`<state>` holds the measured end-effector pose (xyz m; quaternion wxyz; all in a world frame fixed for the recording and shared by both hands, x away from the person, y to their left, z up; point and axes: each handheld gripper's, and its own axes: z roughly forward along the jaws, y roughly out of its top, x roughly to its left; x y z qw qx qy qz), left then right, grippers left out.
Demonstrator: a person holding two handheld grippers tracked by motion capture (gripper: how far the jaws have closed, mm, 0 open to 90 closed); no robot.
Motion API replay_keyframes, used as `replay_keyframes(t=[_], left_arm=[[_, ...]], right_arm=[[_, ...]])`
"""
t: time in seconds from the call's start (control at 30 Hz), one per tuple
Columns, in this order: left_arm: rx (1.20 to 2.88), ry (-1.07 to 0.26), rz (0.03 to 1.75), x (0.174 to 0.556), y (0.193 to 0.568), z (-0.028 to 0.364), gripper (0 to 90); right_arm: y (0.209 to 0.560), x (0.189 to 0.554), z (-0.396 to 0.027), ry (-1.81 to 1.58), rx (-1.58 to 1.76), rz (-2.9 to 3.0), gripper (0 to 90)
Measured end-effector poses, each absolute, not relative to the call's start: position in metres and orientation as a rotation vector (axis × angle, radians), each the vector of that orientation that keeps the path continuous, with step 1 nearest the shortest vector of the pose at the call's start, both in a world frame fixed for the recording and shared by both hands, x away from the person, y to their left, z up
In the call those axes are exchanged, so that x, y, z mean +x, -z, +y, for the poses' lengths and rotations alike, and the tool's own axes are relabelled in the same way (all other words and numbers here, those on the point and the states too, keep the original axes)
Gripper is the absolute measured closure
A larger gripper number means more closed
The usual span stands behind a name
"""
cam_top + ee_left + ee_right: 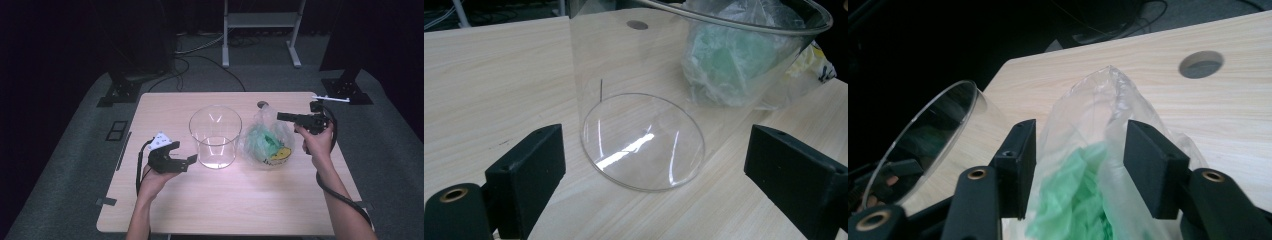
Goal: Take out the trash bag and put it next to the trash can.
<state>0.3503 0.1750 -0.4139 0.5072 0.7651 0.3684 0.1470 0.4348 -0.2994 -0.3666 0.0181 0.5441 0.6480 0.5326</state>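
A clear, round, open-topped container (215, 135) stands upright at the middle of the wooden table (225, 205). To its right lies a clear plastic bag (265, 142) with green stuff and a yellow label inside. My left gripper (184, 153) is open just left of the container, whose base (644, 142) lies ahead between the jaws, apart from them. My right gripper (282, 116) hovers over the bag's top. In the right gripper view its jaws (1078, 145) stand apart with the bag's crumpled peak (1108, 95) rising loosely between them.
A round hole (262, 104) sits in the table behind the bag. Beyond the far edge are a white stand (260, 20), two black stand bases (120, 90) (345, 90) and cables on the grey floor. Bare tabletop spreads along the front.
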Motion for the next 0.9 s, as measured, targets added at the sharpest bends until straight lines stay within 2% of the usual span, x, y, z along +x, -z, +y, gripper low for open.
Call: replay_keyframes(t=[0.27,0.9], left_arm=[[1.856,-0.355,0.884,0.35,0.415,0.173,8.5],[1.842,-0.349,0.895,0.348,0.415,0.176,8.5]], right_arm=[[0.373,0.417,-0.325,-1.622,1.691,2.007,43.8],[0.403,0.381,-0.344,-1.611,1.649,2.029,41.4]])
